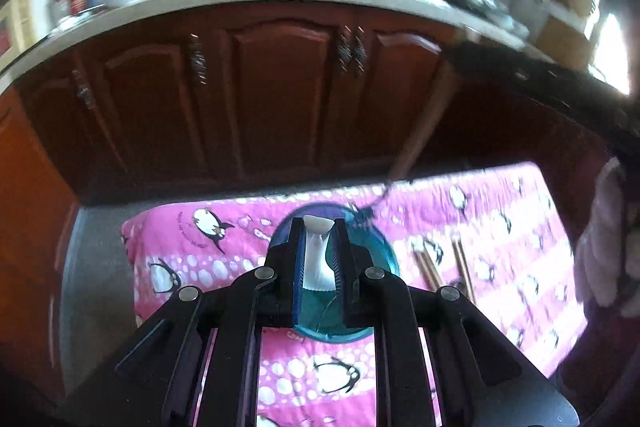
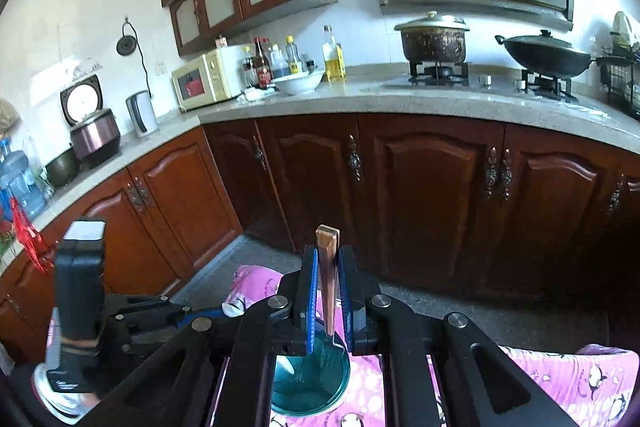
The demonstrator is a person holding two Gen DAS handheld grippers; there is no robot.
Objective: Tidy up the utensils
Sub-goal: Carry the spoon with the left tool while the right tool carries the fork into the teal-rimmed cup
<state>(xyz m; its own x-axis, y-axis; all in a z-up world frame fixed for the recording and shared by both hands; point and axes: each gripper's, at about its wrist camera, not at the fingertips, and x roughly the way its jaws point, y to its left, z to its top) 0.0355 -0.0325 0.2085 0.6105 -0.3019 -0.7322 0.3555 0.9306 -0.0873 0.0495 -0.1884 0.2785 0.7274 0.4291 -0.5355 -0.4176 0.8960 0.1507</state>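
Fork point(image 2: 329, 291) pinched in my right gripper point(image 2: 329, 259) at centre frame, white spoon point(image 1: 319, 255) in my left gripper point(image 1: 319, 227), could collide above the teal bowl point(image 2: 308, 387).

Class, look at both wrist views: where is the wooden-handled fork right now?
The wooden-handled fork is clamped upright in the right tongs, tines down over the teal cup on the pink penguin cloth.

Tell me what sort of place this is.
A home kitchen, most likely: a lidded metal pot and a black wok sit on a gas stove, a cream microwave stands on the grey stone countertop, above dark red wooden cabinets.
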